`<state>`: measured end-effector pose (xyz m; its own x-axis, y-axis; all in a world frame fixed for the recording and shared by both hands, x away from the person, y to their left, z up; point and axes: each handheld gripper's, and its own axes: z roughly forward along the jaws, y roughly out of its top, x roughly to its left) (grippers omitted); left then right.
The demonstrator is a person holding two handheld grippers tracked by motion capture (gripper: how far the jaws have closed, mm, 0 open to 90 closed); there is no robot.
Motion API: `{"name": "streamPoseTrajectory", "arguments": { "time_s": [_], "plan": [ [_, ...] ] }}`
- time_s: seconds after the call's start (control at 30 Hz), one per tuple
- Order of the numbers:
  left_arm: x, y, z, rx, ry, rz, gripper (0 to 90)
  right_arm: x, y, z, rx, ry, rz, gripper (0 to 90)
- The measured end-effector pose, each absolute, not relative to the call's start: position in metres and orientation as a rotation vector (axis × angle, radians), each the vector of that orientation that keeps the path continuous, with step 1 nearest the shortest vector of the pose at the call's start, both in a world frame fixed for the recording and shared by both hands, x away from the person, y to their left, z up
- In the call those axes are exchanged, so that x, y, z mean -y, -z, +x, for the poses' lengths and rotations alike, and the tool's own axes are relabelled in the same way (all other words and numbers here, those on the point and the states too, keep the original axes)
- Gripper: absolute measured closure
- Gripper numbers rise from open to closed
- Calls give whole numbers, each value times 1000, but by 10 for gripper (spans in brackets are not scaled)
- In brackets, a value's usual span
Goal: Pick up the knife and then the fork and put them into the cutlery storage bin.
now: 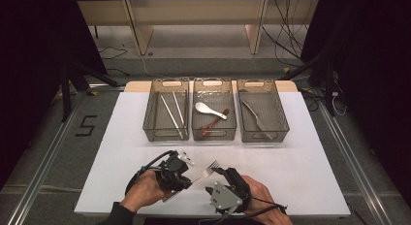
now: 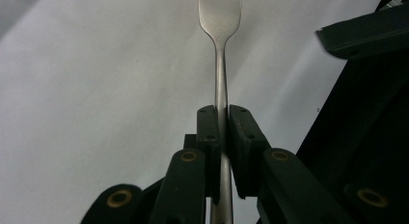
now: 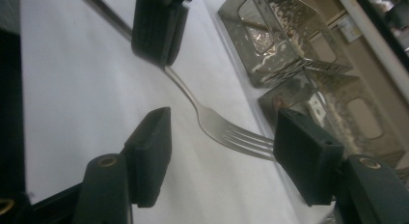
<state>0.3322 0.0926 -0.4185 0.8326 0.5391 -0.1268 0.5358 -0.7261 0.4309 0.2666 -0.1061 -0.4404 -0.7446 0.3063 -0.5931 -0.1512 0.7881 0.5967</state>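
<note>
A metal fork (image 1: 209, 168) hangs over the near middle of the white table, tines pointing away and to the right. My left gripper (image 1: 186, 179) is shut on its handle; in the left gripper view the pads clamp the fork's (image 2: 220, 21) shaft at the gripper's tips (image 2: 221, 122). My right gripper (image 1: 218, 171) comes in from the right, jaws apart. In the right gripper view the fork's head (image 3: 212, 122) lies between the jaws of that gripper (image 3: 224, 137), with neither pad pressing on it. The left gripper (image 3: 159, 26) shows farther up the handle.
Three clear bins stand in a row at the table's far side. The left bin (image 1: 166, 82) holds chopsticks (image 1: 172, 113), the middle bin (image 1: 213, 82) a white spoon (image 1: 206, 108) and a reddish-brown one, the right bin (image 1: 261, 83) a knife (image 1: 256, 119). White tabletop (image 1: 300, 162) lies between bins and grippers.
</note>
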Motion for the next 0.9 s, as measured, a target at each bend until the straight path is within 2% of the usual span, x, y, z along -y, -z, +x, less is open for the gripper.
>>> {"name": "streamPoseTrajectory", "arguments": {
  "time_s": [0.5,0.9],
  "plan": [
    [-81,408,329,-726,11,2565,831,91,457,263,-2181,-633,-124,553],
    [-73,405,327,-690,33,2574,831,88,464,262,-2142,-604,-138,696]
  ]
}}
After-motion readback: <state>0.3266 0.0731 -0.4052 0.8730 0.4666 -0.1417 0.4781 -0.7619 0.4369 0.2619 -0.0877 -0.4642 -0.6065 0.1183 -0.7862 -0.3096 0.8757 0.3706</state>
